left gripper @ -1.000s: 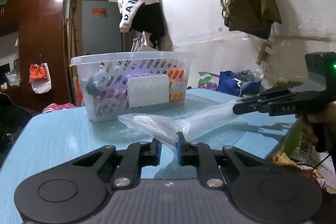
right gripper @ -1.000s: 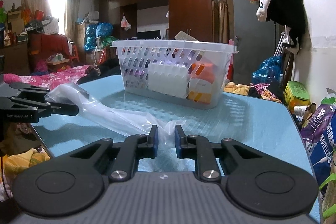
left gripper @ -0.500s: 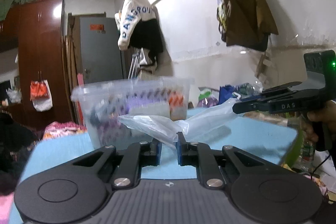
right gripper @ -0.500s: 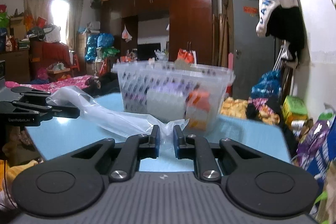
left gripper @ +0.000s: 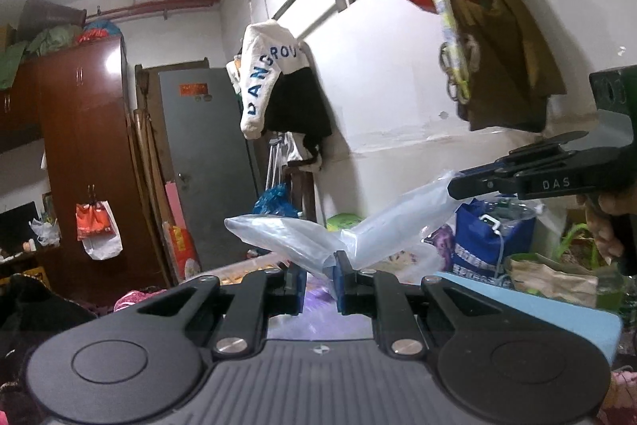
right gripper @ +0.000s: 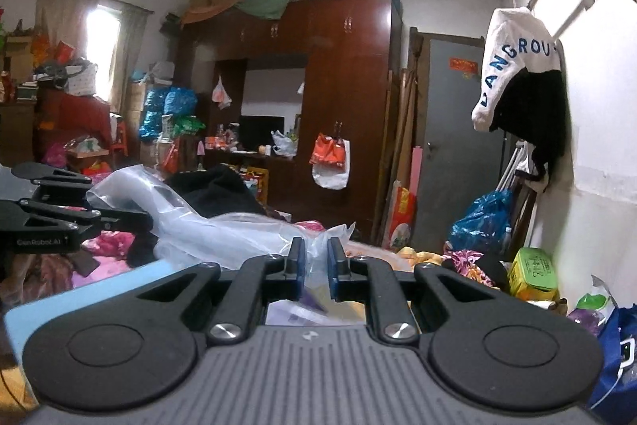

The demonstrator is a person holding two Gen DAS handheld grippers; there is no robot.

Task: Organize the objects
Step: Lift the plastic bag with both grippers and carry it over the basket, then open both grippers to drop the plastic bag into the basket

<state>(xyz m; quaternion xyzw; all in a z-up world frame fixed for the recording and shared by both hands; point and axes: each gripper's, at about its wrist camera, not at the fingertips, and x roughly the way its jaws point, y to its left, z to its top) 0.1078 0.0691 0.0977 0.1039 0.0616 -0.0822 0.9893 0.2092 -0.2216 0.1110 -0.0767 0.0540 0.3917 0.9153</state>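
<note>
A clear plastic bag [left gripper: 286, 237] hangs in the air, stretched between my two grippers. In the left wrist view my left gripper [left gripper: 316, 265] is shut on one bunched edge of it. My right gripper [left gripper: 454, 186] comes in from the right, shut on the bag's other end, with a hand behind it. The right wrist view shows my right gripper [right gripper: 316, 253] shut on the bag [right gripper: 223, 230], and my left gripper [right gripper: 149, 222] pinching it at the left. The white basket's rim [left gripper: 254, 261] peeks out just below the bag; most of the basket is hidden behind the grippers.
The light blue table [left gripper: 557, 313] lies below both grippers, and its corner [right gripper: 99, 285] shows in the right wrist view. Beyond it are a wardrobe [right gripper: 338, 106], a grey door [left gripper: 207, 166], bags on the floor [left gripper: 489, 237] and clothes hanging on the white wall [left gripper: 278, 86].
Both grippers have risen with the bag held between them. The basket and the table have dropped to the bottom of both views, and the bag has come off the tabletop.
</note>
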